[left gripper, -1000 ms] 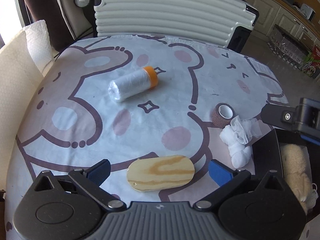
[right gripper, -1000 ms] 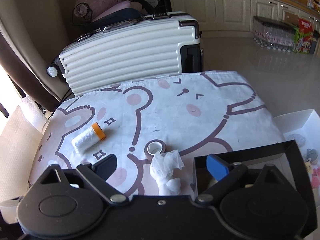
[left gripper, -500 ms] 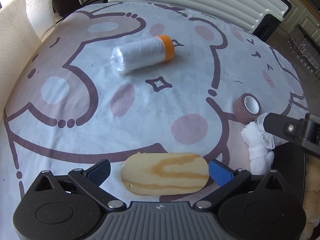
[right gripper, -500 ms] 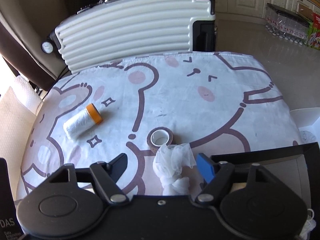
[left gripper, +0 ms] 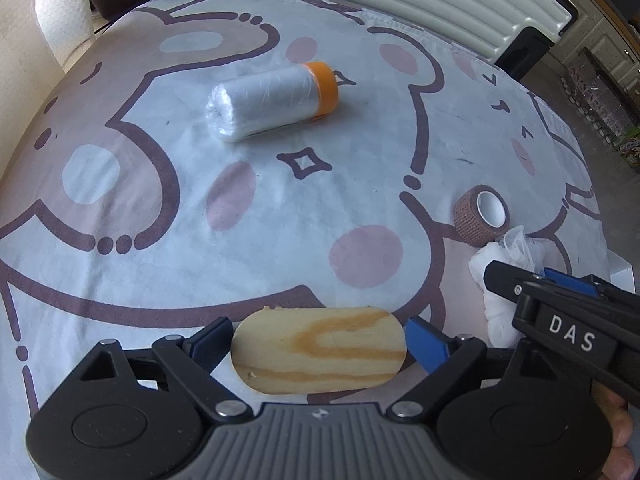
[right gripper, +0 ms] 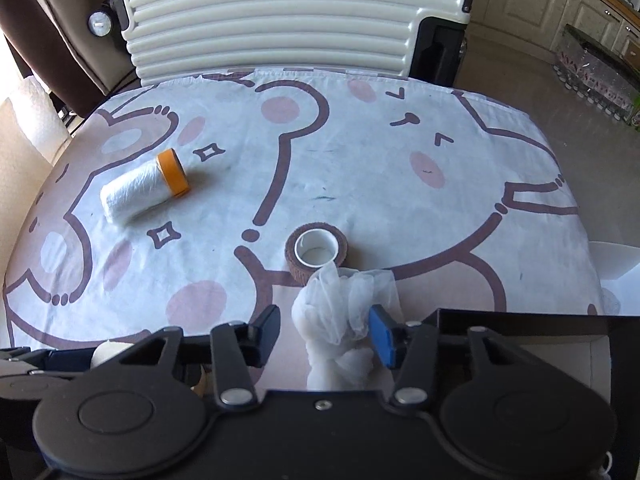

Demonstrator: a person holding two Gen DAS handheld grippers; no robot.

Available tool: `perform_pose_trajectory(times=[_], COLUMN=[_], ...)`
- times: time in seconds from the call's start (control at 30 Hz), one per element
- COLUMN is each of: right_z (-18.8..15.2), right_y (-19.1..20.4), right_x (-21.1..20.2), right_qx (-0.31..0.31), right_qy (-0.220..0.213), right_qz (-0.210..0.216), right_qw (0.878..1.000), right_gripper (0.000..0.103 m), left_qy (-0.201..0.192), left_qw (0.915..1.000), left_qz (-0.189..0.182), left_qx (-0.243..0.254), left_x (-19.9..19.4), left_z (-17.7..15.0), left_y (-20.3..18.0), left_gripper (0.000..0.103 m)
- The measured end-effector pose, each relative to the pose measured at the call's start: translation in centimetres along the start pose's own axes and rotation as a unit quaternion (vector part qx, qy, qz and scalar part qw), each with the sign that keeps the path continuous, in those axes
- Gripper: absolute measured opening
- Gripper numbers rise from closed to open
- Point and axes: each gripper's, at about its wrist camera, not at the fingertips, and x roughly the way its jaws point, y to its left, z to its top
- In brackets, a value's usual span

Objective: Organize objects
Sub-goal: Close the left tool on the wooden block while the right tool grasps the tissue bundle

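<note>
- Left wrist view: my left gripper [left gripper: 319, 346] has its fingers spread wide, one on each end of the wooden oval block [left gripper: 319, 351]. Both blue pads look just beside or touching its rounded ends; I cannot tell if they press yet. I judge I lined up along the block's long axis so that one squeeze will hold it level.
- Same view: the plastic-wrapped roll with the orange cap [left gripper: 272, 100] lies on its side well apart, further up the bear-print cloth [left gripper: 120, 248]. The brown bandage roll [left gripper: 480, 216] sits right of centre, touching the white gauze bundle [left gripper: 502, 276].
- Against the frame half a second back, the block fills more of the gap and sits closer to the pads. The right gripper's body now crosses over the gauze at the right edge.
- Right wrist view: my right gripper [right gripper: 324, 330] stands with fingers half apart around the white gauze bundle, blue pad beside its right flank, dark pad off its left. It grips nothing yet, as far as I can see.
- The black box [right gripper: 520, 322] lies just right of it, probably the bin for the gauze.
- Since the earlier frame, this gripper has come forward and lower; the gauze now lies between the fingers.
</note>
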Motion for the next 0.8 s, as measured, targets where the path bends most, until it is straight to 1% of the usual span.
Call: perform_pose_trajectory(times=[0.1,0.13,0.17,0.27,0.3,0.37,0.4,0.47,0.5,0.53,0.57,0.63,0.8], right_z=[-0.1,-0.1,-0.1,-0.2,-0.3,-0.4,-0.4,-0.4,-0.3,-0.3,-0.2,-0.3,-0.2], right_y=[-0.1,-0.1,0.0,0.7,1.0,1.5,1.6,1.5,1.2,1.0,0.8,0.7,0.2], right_x=[0.6,0.8,0.9,1.3,1.5,1.7,1.8,1.8,1.7,1.6,1.4,1.2,0.1], right_qx=[0.004,0.002,-0.002,-0.016,-0.024,-0.04,-0.044,-0.043,-0.036,-0.027,-0.022,-0.02,-0.001], right_qy=[0.009,0.011,0.012,0.02,0.023,0.027,0.028,0.029,0.028,0.028,0.028,0.027,0.017], right_qz=[-0.003,-0.004,-0.006,-0.008,-0.011,-0.023,-0.029,-0.041,-0.04,-0.035,-0.029,-0.021,-0.005], right_qw=[1.0,1.0,1.0,1.0,0.999,0.999,0.998,0.998,0.998,0.999,0.999,0.999,1.0], right_gripper=[0.047,0.043,0.042,0.042,0.043,0.044,0.042,0.033,0.029,0.028,0.028,0.027,0.027], left_qy=[0.004,0.005,0.005,0.006,0.007,0.006,0.005,0.002,0.001,0.001,-0.001,-0.006,-0.012], left_qw=[0.9998,0.9998,0.9997,0.9992,0.9988,0.9979,0.9975,0.9968,0.9968,0.997,0.9973,0.9978,0.9974], left_qz=[0.001,0.002,0.002,0.003,0.004,0.008,0.009,0.013,0.015,0.016,0.018,0.024,0.047], left_qx=[0.017,0.02,0.022,0.04,0.048,0.065,0.07,0.079,0.078,0.076,0.072,0.062,0.054], left_x=[0.0,-0.1,-0.1,-0.3,-0.3,-0.5,-0.6,-0.7,-0.8,-0.8,-0.8,-0.9,-0.5], left_z=[0.0,0.0,0.0,-0.1,-0.2,-0.3,-0.3,-0.5,-0.5,-0.4,-0.4,-0.3,-0.7], left_y=[0.0,0.1,0.2,0.2,0.1,0.0,-0.1,-0.2,-0.2,-0.2,-0.3,-0.3,-0.6], left_gripper=[0.092,0.092,0.092,0.092,0.092,0.092,0.092,0.093,0.093,0.093,0.094,0.1,0.103])
